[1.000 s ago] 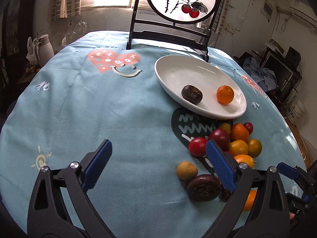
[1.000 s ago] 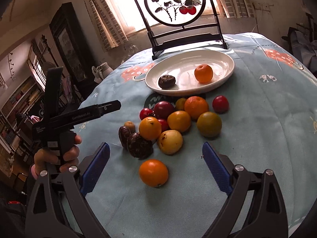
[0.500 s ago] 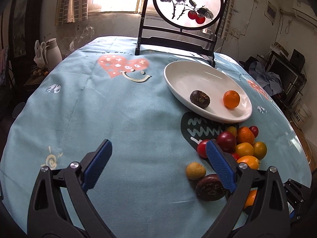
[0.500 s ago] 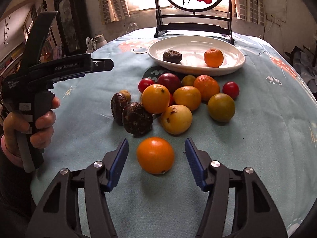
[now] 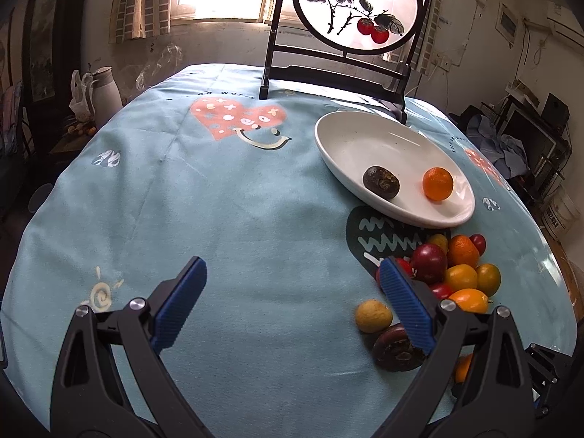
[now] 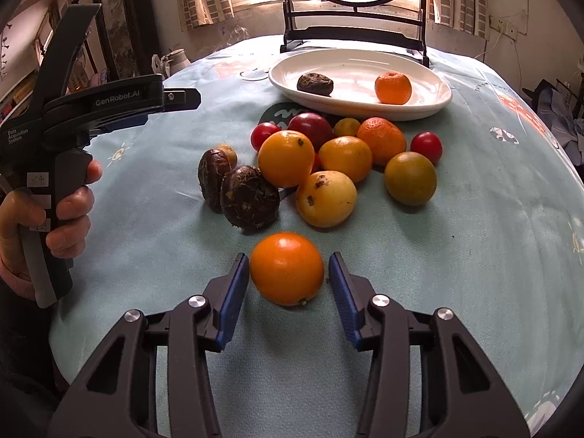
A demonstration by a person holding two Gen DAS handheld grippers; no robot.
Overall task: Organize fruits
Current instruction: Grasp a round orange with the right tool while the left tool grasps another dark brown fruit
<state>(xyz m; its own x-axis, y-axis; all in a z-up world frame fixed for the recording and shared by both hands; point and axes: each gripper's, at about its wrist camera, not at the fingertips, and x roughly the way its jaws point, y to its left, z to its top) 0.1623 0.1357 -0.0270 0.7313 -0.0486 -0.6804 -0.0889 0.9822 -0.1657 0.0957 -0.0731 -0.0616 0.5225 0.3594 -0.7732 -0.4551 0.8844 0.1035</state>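
A white oval plate (image 6: 430,104) (image 5: 346,138) at the back of the table holds a dark wrinkled fruit (image 6: 314,84) and a small orange (image 6: 393,87). In front of it lies a pile of orange, yellow, red and dark fruits (image 6: 328,160) (image 5: 438,277). One orange (image 6: 286,268) lies alone nearest me, between the blue pads of my right gripper (image 6: 289,273); the left pad touches it, a small gap shows at the right pad. My left gripper (image 5: 292,281) is open and empty above the cloth, left of the pile.
A light blue printed tablecloth (image 5: 219,197) covers the round table. A dark wooden stand with a round painted panel (image 5: 350,3) stands behind the plate. The hand holding the left gripper's handle (image 6: 65,168) is at the left in the right wrist view.
My right gripper has moved in to the lone orange and narrowed its jaws around it. The left gripper has drawn back and tilted up a little, still open.
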